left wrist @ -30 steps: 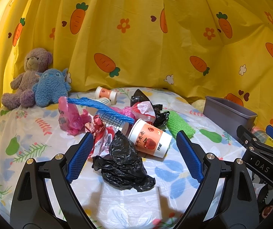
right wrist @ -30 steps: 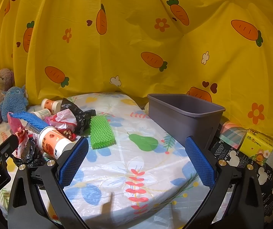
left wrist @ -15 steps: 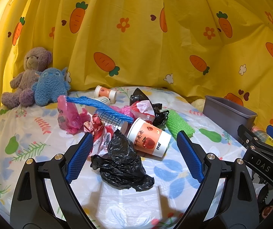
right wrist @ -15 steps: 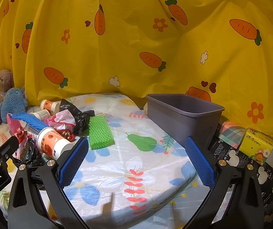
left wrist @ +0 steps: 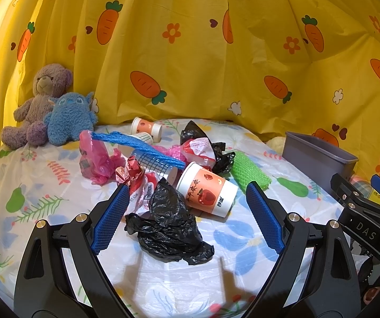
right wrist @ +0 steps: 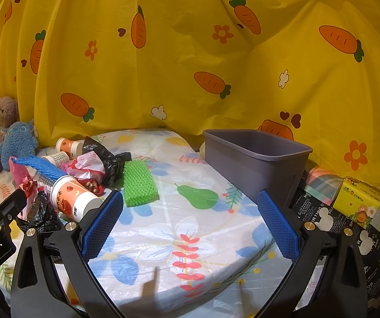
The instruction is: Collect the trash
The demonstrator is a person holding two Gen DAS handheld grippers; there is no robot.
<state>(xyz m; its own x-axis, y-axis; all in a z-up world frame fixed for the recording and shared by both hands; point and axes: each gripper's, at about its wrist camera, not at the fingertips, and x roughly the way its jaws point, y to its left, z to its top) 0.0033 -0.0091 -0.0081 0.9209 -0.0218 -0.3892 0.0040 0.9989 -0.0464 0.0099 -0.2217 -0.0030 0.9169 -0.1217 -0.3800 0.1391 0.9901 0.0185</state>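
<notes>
My left tool is spread wide, nothing between its blue pads, hanging over the crumpled black bag at the near edge of the trash pile. My right tool is also wide apart and empty, over a bare patch of the floral-print surface, off to the right of the pile. The pile sits mid-surface: an orange-and-white paper cup on its side just behind the black bag, touching it or nearly so; red-and-white wrapper left of the bag; pink plastic bag further left; blue mesh netting draped across a gridded clear cup; a second black bag with a red-white wrapper behind; green mesh sleeve lying flat at the right of the pile. Two small cups lie on their sides at the back. The grey bin stands at the right edge of the surface, well apart from the pile, looks empty. Two plush toys sit back left against the yellow carrot curtain.
</notes>
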